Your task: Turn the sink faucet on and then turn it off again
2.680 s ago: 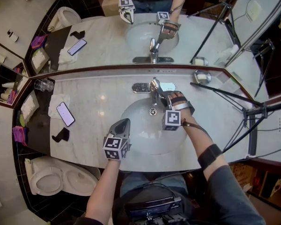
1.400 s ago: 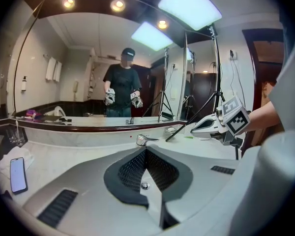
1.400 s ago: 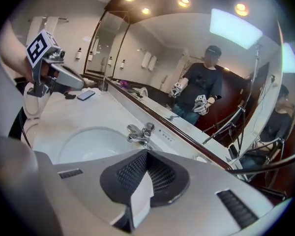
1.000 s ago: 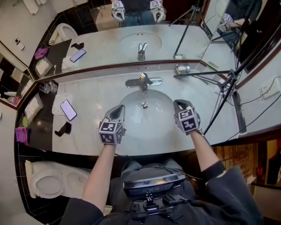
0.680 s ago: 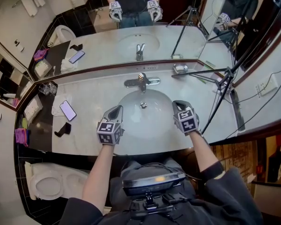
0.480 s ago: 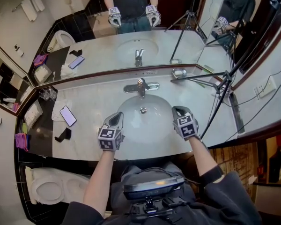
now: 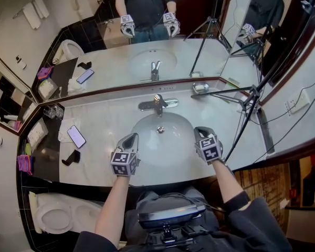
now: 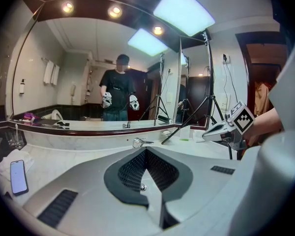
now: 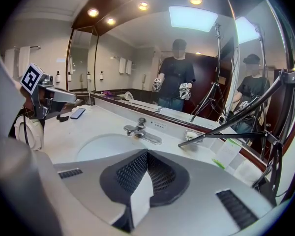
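The faucet [image 7: 157, 103] stands on the marble bench [image 7: 110, 114] at the far rim of the sink [image 7: 163, 146], just in front of the mirror. The left tool [image 7: 131, 138] hovers over the sink's near left edge, its jaws pressed together with nothing between them. The right tool [image 7: 201, 133] hovers over the sink's near right edge, its jaws likewise together and empty. Both tools point toward the far rim, well apart from the faucet. A phone [image 7: 76, 136] lies left of the sink, and a soap dish [image 7: 200, 88] sits at its far right.
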A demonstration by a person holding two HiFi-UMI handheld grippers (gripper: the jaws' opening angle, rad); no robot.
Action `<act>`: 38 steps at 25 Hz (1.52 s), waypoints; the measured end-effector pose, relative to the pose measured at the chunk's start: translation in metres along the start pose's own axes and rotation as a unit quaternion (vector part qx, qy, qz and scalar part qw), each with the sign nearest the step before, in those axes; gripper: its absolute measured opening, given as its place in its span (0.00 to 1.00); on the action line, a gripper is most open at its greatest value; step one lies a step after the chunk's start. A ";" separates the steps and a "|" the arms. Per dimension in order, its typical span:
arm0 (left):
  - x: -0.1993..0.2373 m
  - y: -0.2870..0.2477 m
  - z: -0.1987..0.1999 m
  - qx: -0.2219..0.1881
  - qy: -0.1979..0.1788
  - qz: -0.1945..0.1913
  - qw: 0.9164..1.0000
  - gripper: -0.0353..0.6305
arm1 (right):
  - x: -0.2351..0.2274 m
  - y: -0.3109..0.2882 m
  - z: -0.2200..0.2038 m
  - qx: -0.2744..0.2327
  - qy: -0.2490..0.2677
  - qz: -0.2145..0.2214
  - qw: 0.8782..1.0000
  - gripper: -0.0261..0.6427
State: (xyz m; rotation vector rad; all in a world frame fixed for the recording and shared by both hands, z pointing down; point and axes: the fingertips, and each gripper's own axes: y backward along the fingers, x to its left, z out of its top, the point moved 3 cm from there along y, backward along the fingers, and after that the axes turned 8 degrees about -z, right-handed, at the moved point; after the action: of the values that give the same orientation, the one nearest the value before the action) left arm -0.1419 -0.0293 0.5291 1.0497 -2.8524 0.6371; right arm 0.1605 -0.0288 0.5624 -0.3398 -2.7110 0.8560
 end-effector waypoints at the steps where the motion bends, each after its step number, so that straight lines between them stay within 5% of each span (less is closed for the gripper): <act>1: 0.001 -0.001 0.000 0.000 0.000 0.001 1.000 0.03 | 0.000 -0.001 -0.001 0.001 0.000 0.001 1.000 0.06; 8: 0.005 -0.007 -0.004 0.004 0.004 0.004 1.000 0.03 | 0.002 -0.014 -0.002 0.004 0.002 -0.002 1.000 0.08; 16: 0.011 -0.023 -0.009 0.014 0.008 0.006 1.000 0.03 | 0.016 -0.046 0.005 0.012 -0.022 0.038 0.999 0.24; 25: 0.025 -0.043 -0.011 0.020 0.009 0.009 1.000 0.03 | 0.033 -0.106 0.019 0.014 -0.134 0.104 0.985 0.37; 28: 0.032 -0.048 -0.012 0.024 0.011 0.011 1.000 0.03 | 0.035 -0.127 0.029 0.015 -0.193 0.125 0.973 0.44; 31: 0.035 -0.050 -0.015 0.030 0.011 0.011 0.999 0.03 | 0.039 -0.149 0.038 0.017 -0.280 0.157 0.947 0.49; 38: 0.042 -0.055 -0.021 0.047 0.005 0.018 0.999 0.03 | 0.043 -0.201 0.053 0.019 -0.386 0.208 0.898 0.49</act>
State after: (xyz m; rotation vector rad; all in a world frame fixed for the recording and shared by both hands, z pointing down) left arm -0.1423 -0.0847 0.5757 1.0061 -2.8650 0.7827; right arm 0.0756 -0.2038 0.6473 -0.7214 -3.3964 1.4034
